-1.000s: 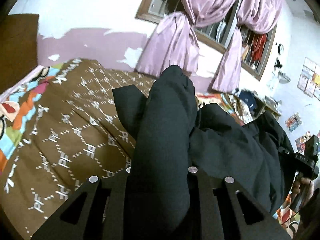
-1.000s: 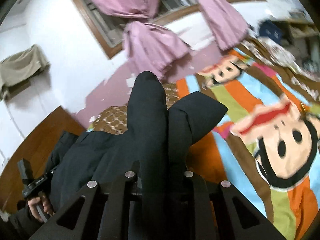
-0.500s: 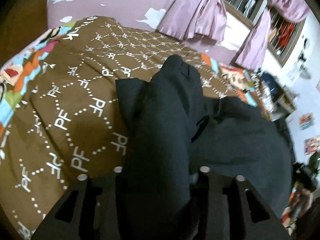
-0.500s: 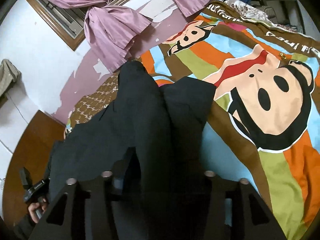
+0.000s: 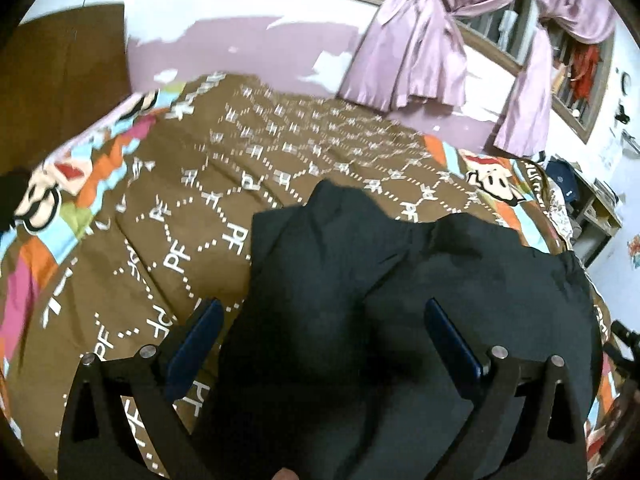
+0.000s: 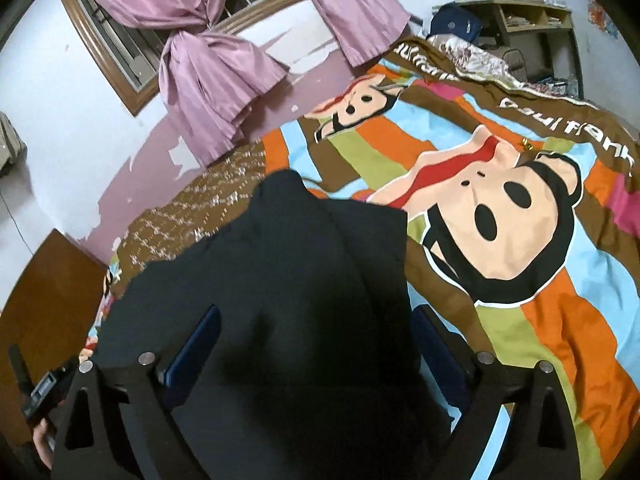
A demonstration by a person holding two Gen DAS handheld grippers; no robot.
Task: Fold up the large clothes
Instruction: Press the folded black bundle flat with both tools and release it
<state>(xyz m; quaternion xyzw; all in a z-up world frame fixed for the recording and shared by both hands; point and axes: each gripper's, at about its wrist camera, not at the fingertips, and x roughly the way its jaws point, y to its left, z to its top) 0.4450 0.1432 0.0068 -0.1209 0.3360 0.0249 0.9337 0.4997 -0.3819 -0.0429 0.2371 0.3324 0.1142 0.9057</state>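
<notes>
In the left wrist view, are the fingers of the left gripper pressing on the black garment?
No. The left gripper stands wide open, its blue pads clear of the black garment lying between them on the bedspread.

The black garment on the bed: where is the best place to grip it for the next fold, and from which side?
Probably the black garment is best taken at its far corners, one gripper each, coming from the near side, low over the bedspread. The corners lie flat and free there, while the middle is bunched. Both grippers now stand open.

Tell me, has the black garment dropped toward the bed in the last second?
Yes. The black garment has sunk from level with the pink curtains onto the bedspread.
</notes>
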